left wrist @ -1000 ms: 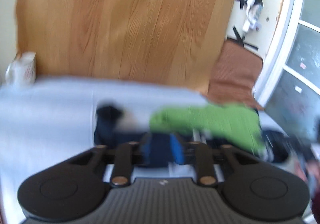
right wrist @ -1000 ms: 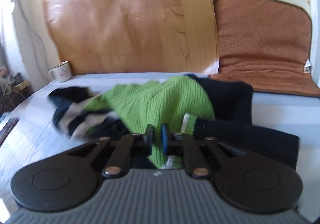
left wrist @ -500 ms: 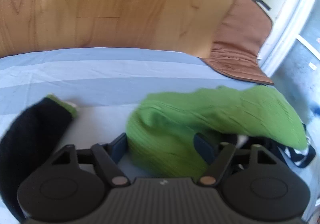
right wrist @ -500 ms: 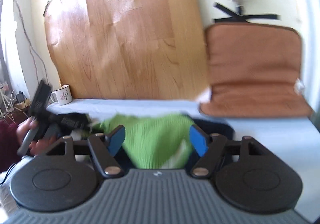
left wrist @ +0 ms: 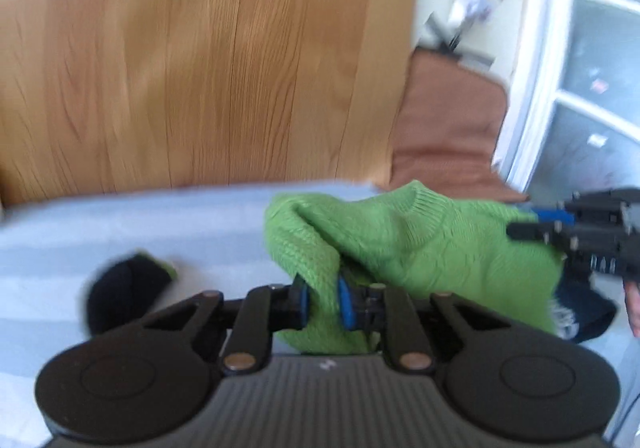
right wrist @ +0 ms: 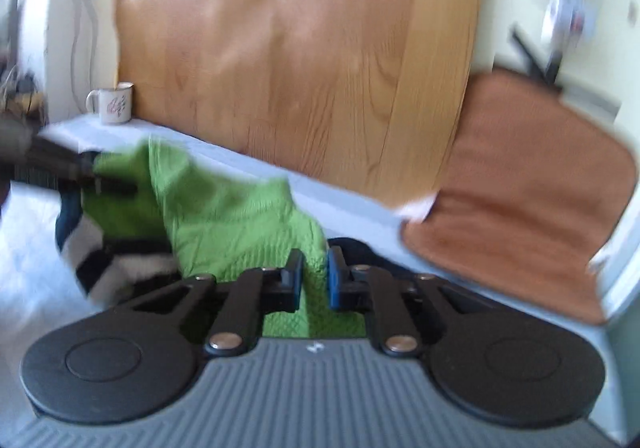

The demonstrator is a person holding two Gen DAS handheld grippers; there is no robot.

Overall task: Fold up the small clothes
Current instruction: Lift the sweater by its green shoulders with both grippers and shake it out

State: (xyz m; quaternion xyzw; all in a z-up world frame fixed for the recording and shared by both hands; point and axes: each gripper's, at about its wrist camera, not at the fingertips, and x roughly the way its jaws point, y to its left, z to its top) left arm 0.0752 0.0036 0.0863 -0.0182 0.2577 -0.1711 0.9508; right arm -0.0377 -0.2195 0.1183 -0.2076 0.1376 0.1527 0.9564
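Note:
A small green knit sweater (left wrist: 420, 248) hangs stretched between both grippers above the pale blue sheet (left wrist: 120, 232). My left gripper (left wrist: 323, 298) is shut on a fold of its left edge. My right gripper (right wrist: 314, 280) is shut on its other edge, and it also shows in the left wrist view (left wrist: 576, 238) at the far right. The sweater fills the middle of the right wrist view (right wrist: 224, 215), where the left gripper (right wrist: 60, 171) appears at the left. A black sleeve with a green cuff (left wrist: 124, 288) lies on the sheet.
Black and striped clothes (right wrist: 116, 264) lie under the sweater. A wooden board (left wrist: 200, 55) leans against the wall behind the bed. A brown cushion (right wrist: 532, 183) stands at the right. A white mug (right wrist: 114, 103) sits at the far left corner.
Both grippers were open around the green sweater half a second ago. Both have now closed on it and lifted it, spreading it between them.

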